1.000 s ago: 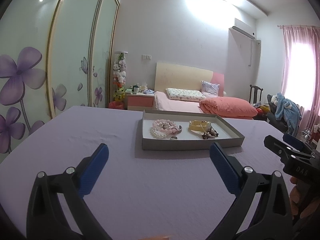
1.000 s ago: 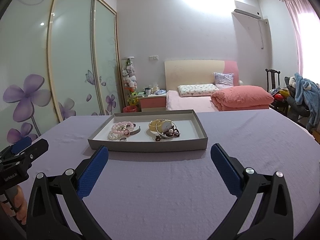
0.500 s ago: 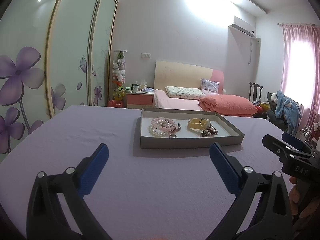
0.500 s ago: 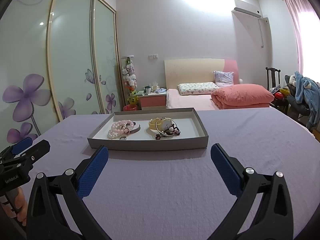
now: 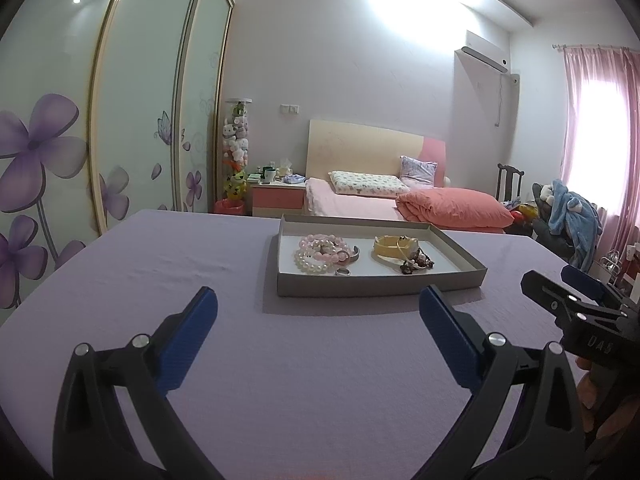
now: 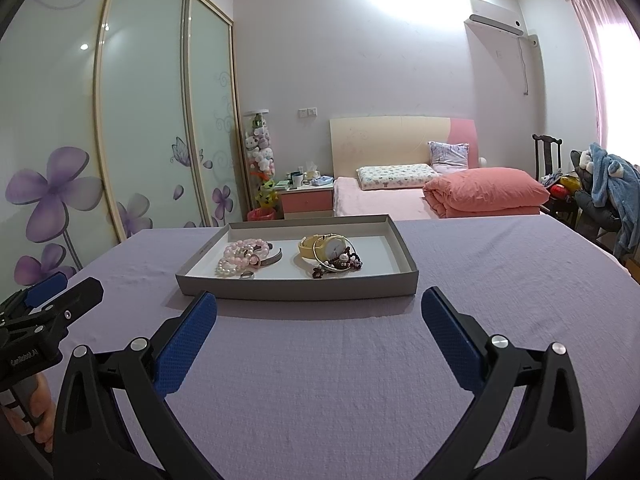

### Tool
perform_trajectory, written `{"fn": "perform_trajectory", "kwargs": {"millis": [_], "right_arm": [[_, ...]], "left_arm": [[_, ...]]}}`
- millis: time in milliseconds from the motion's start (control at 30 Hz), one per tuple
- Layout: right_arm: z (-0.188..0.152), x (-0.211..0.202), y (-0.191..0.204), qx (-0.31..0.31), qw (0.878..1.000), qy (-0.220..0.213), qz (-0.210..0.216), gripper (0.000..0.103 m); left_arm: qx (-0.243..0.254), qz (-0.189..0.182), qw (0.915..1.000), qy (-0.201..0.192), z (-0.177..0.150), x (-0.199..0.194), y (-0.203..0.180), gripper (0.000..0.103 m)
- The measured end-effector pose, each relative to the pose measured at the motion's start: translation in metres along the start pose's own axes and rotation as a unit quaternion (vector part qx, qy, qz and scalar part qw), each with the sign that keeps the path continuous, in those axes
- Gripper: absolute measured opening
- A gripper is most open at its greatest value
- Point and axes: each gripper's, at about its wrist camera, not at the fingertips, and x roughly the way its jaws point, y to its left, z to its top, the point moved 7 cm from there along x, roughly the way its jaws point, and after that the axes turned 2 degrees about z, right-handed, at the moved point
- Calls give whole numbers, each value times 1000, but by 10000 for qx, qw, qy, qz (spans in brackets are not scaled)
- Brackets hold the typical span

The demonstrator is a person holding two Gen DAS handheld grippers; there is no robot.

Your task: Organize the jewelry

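Left gripper (image 5: 318, 306) and right gripper (image 6: 319, 310) are hovering over the purple cloth (image 6: 360, 360), jaws spread wide, holding nothing. Ahead of both, a gray tray (image 6: 296, 290) is holding pink bead bracelets (image 6: 242, 254), a ring (image 6: 247, 275) and a yellow watch (image 6: 324, 246).

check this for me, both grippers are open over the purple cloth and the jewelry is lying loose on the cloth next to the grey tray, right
Not quite. The jewelry lies inside the grey tray, not on the purple cloth beside it; the right wrist view shows this. The left gripper and right gripper are indeed open.
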Motion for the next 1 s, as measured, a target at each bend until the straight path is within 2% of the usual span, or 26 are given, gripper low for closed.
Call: {"fn": "perform_trajectory", "kwargs": {"millis": [1000], "right_arm": [[0, 2, 2, -12, 10000, -4, 11, 101]], "left_arm": [[13, -31, 10000, 1, 7, -1, -2, 99]]}}
